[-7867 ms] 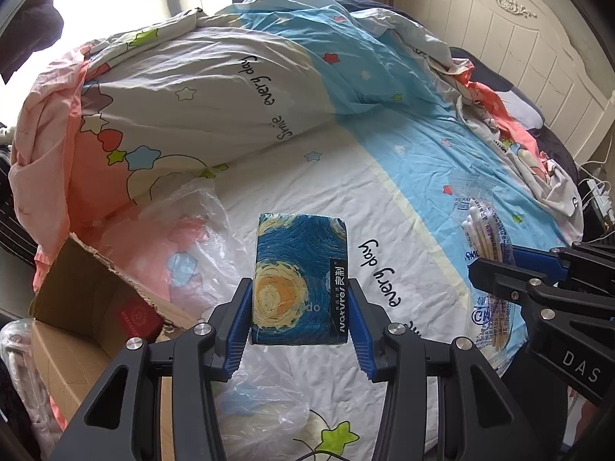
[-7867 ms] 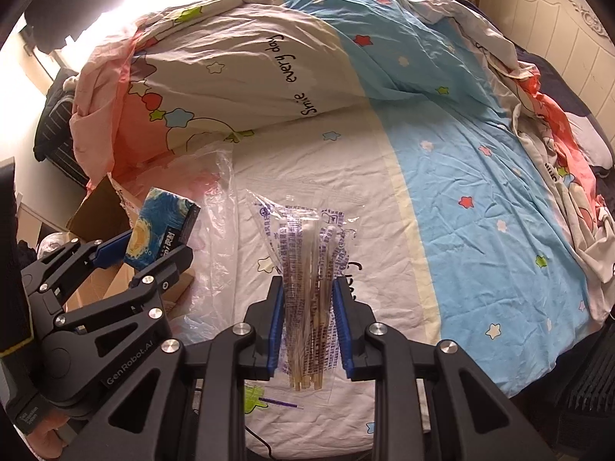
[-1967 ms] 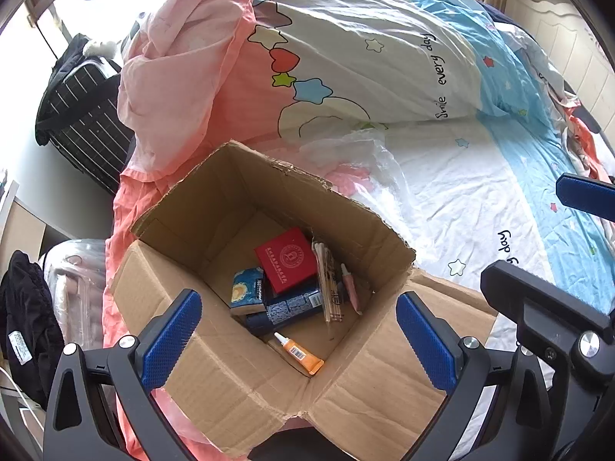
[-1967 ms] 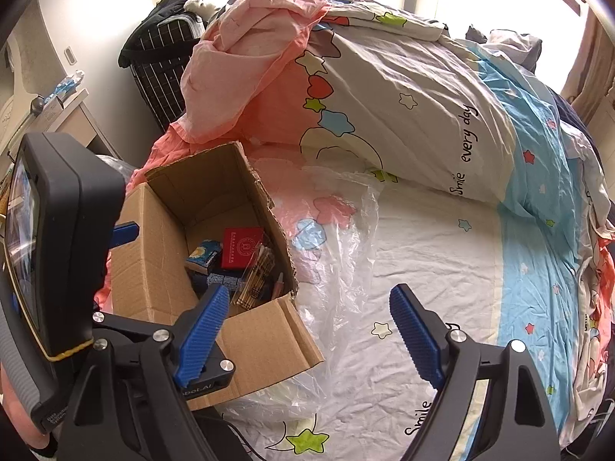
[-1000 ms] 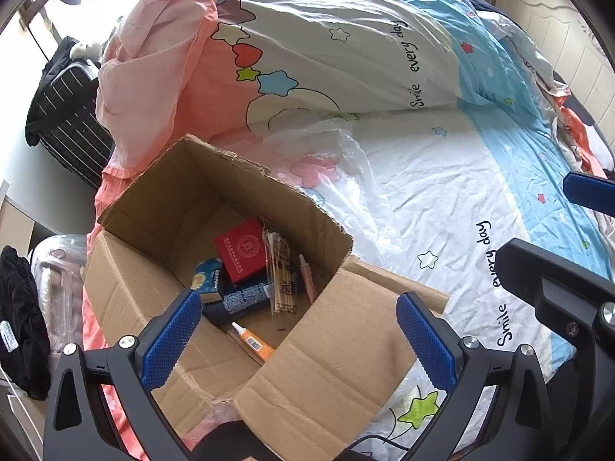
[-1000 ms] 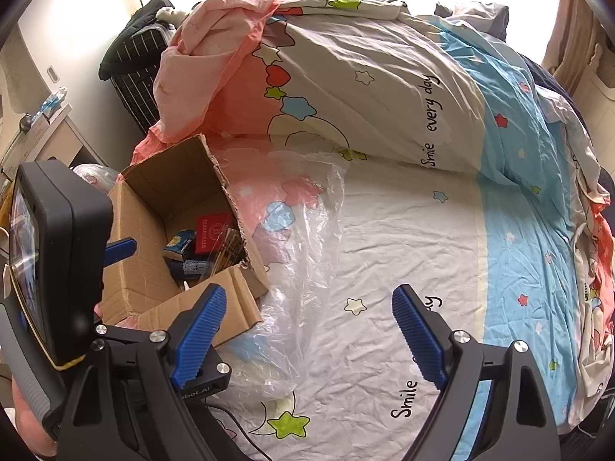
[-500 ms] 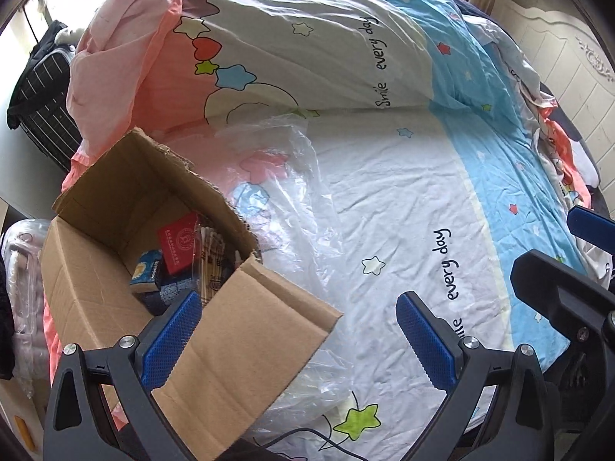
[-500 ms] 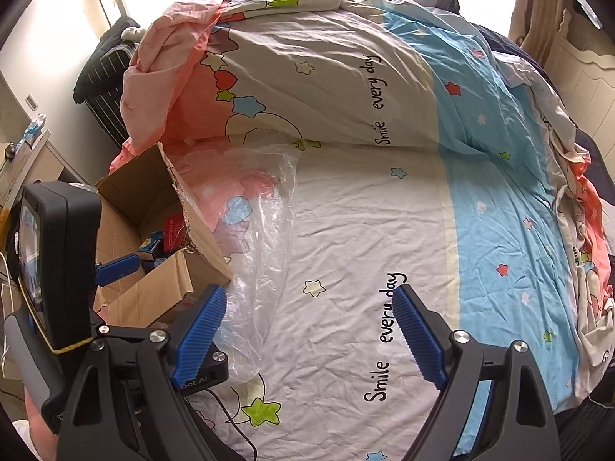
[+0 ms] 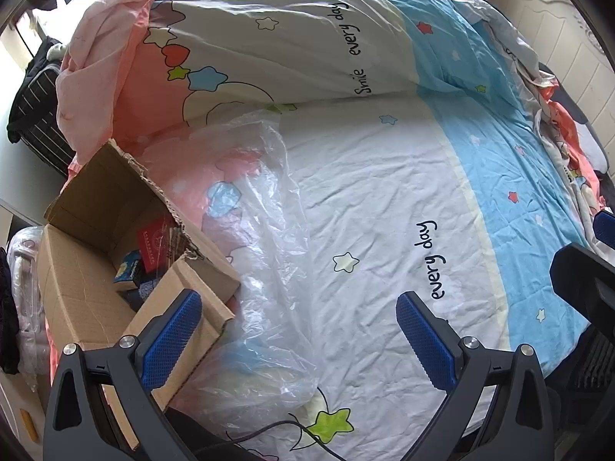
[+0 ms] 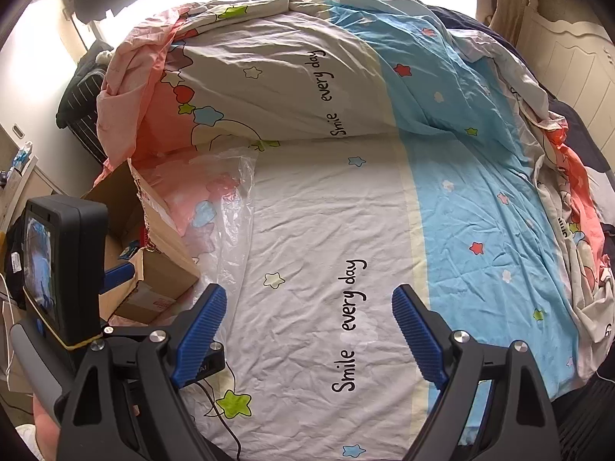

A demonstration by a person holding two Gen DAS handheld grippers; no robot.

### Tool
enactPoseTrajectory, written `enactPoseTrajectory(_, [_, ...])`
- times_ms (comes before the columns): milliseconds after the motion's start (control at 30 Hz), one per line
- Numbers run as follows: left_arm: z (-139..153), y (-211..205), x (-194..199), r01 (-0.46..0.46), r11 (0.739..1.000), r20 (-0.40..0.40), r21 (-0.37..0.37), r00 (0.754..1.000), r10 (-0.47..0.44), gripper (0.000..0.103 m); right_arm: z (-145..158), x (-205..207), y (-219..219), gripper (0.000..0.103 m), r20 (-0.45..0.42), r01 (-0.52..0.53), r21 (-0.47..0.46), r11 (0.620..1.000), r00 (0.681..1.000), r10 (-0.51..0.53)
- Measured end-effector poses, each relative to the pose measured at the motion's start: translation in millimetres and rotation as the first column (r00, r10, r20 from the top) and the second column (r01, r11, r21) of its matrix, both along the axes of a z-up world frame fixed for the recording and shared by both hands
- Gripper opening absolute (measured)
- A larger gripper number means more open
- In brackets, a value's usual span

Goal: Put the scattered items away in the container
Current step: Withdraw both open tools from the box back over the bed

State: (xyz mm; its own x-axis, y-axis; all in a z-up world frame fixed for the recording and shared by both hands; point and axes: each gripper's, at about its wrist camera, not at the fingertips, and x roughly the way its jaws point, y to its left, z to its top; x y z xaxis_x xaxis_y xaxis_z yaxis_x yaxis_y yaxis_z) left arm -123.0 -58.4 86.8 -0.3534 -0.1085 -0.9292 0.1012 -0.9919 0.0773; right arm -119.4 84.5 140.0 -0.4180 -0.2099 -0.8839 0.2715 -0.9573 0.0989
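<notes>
Both tongs stand with their jaws wide apart and nothing between them. From the left wrist, the left gripper (image 9: 296, 326) fills the bottom of the frame over a clear plastic bag (image 9: 265, 238) and the star-print bedsheet (image 9: 384, 199); the cardboard box (image 9: 77, 280) sits at lower left, a red packet (image 9: 153, 240) and a blue packet (image 9: 128, 267) inside it. From the right wrist, the right gripper (image 10: 305, 330) hangs over bare sheet at bottom centre, with the box (image 10: 161, 269) at middle left, partly behind the left gripper's body.
</notes>
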Motion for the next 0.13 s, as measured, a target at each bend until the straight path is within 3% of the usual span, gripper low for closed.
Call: enactPoseTrajectory(133, [-1.1, 13.5, -3.6, 0.025, 1.000, 0.003, 0.000, 1.000, -0.025, 0.103, -2.7, -0.5, 15.0, 0.086, 0.004, 0.023, -0.009, 1.000, 1.000, -0.023])
